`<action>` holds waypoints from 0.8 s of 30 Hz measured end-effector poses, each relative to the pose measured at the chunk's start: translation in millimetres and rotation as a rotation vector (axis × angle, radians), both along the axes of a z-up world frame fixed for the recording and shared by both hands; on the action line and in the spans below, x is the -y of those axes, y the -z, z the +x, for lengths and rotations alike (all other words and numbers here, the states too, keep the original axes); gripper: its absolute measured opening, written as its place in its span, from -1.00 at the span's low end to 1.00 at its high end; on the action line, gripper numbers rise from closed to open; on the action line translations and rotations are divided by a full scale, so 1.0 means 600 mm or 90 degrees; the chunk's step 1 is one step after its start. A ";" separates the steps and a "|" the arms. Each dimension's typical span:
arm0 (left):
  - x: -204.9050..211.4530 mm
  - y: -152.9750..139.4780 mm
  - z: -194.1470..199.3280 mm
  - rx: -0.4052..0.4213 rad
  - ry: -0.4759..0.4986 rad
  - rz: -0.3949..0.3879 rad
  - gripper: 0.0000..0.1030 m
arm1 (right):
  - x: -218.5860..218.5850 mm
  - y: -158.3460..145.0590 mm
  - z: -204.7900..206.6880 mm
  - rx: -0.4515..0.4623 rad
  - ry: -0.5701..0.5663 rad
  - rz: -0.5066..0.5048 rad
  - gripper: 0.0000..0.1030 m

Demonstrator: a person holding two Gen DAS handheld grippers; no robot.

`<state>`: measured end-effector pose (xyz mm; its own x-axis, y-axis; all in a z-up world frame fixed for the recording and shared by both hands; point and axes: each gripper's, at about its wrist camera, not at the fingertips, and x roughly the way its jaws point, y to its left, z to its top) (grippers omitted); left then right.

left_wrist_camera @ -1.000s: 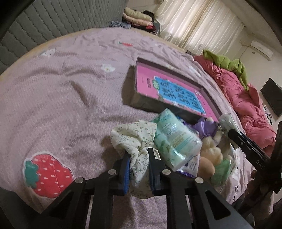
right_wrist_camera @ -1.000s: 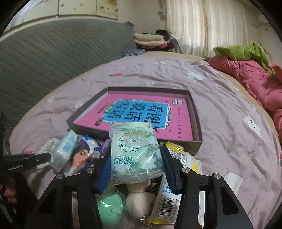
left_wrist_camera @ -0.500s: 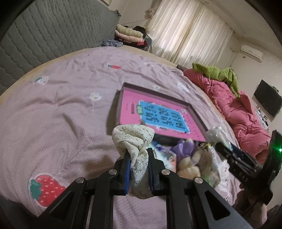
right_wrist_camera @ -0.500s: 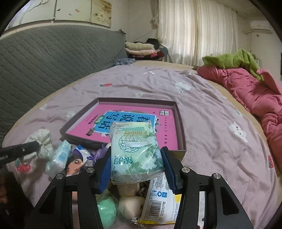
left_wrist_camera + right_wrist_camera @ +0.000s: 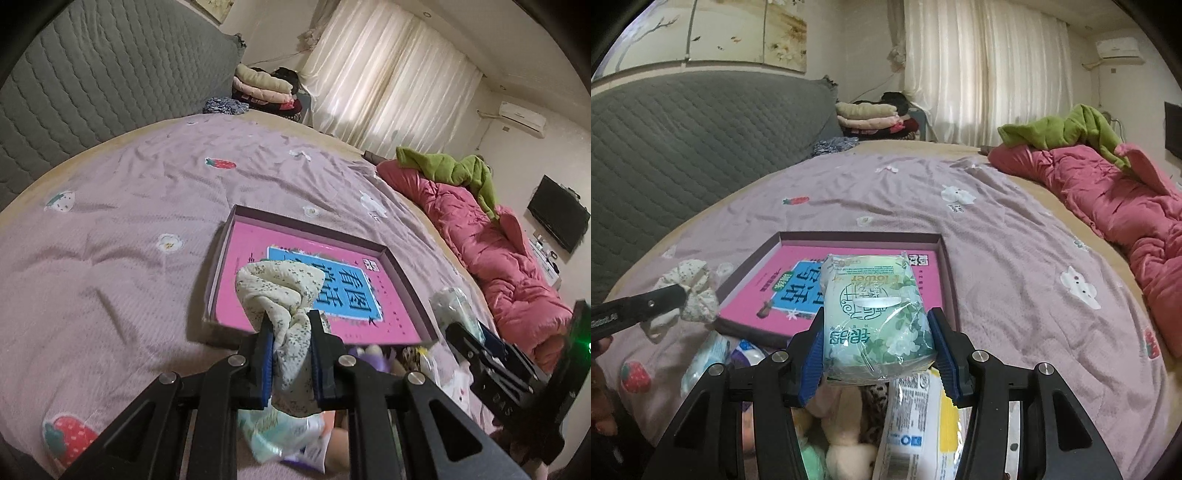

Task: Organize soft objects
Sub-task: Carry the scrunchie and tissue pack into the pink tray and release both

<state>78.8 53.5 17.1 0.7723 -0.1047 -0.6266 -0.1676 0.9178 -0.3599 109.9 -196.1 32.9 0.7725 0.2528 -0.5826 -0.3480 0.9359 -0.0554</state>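
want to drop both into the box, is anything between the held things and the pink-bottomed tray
Nothing visible. The floral cloth in the left gripper and the green tissue pack in the right gripper face the shallow pink-bottomed tray, which holds nothing.

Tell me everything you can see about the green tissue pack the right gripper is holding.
The green tissue pack is a soft, puffy packet in clear, glossy plastic film, pale green with white flowers, leaves, teal characters and the word "Flower". A white tear strip crosses its front. The right gripper clamps its lower half between blue pads, holding it upright in the air, in front of the shallow pink box and above the pile of soft things.
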 end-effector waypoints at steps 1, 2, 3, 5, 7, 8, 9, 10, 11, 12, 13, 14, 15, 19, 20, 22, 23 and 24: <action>0.000 0.000 0.007 -0.003 0.001 -0.001 -0.68 | -0.003 0.000 0.005 0.000 0.000 -0.001 0.05; 0.001 0.001 0.012 -0.004 0.001 -0.002 -0.68 | -0.005 0.000 0.009 0.001 0.000 -0.001 0.05; 0.002 0.001 0.020 -0.005 0.000 -0.001 -0.68 | -0.007 0.000 0.012 0.002 0.002 -0.001 0.05; 0.004 0.001 0.034 -0.009 -0.004 0.005 -0.68 | -0.013 -0.002 0.023 0.005 0.004 -0.007 0.05; 0.005 0.002 0.047 -0.016 -0.004 0.010 -0.68 | -0.020 -0.004 0.036 0.013 0.010 -0.028 0.05; 0.006 0.003 0.053 -0.018 -0.007 0.014 -0.68 | -0.023 -0.006 0.043 0.017 0.013 -0.039 0.05; 0.006 0.003 0.059 -0.020 -0.007 0.017 -0.68 | -0.025 -0.007 0.051 0.018 0.017 -0.046 0.05; 0.008 0.002 0.066 -0.023 -0.007 0.023 -0.68 | -0.025 -0.008 0.059 0.020 0.025 -0.050 0.05; 0.008 0.002 0.071 -0.026 -0.011 0.030 -0.68 | -0.026 -0.009 0.067 0.020 0.031 -0.053 0.05; 0.008 0.003 0.078 -0.029 -0.011 0.032 -0.68 | -0.024 -0.009 0.074 0.016 0.035 -0.053 0.05; 0.008 0.003 0.083 -0.030 -0.012 0.033 -0.68 | -0.024 -0.010 0.083 0.012 0.042 -0.051 0.05; 0.009 0.003 0.090 -0.033 -0.011 0.037 -0.68 | -0.024 -0.011 0.092 0.004 0.047 -0.044 0.05; 0.011 0.004 0.096 -0.037 -0.010 0.043 -0.68 | -0.023 -0.011 0.100 -0.004 0.049 -0.037 0.05; 0.019 0.007 0.121 -0.055 -0.008 0.056 -0.68 | -0.022 -0.003 0.135 -0.050 0.067 -0.009 0.05; 0.021 0.008 0.125 -0.057 -0.005 0.058 -0.68 | -0.022 0.000 0.139 -0.052 0.069 -0.003 0.05; 0.030 0.010 0.138 -0.066 0.009 0.073 -0.68 | -0.025 0.006 0.145 -0.050 0.069 -0.006 0.05; 0.035 0.012 0.144 -0.073 0.014 0.081 -0.68 | -0.028 0.008 0.146 -0.048 0.065 -0.010 0.05; 0.037 0.015 0.149 -0.080 0.017 0.085 -0.68 | -0.030 0.011 0.146 -0.048 0.057 -0.012 0.05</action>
<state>168.4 31.2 8.2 0.6850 -0.0342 -0.7278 -0.1781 0.9607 -0.2128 197.3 -178.2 26.1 0.7453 0.1726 -0.6440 -0.2666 0.9625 -0.0507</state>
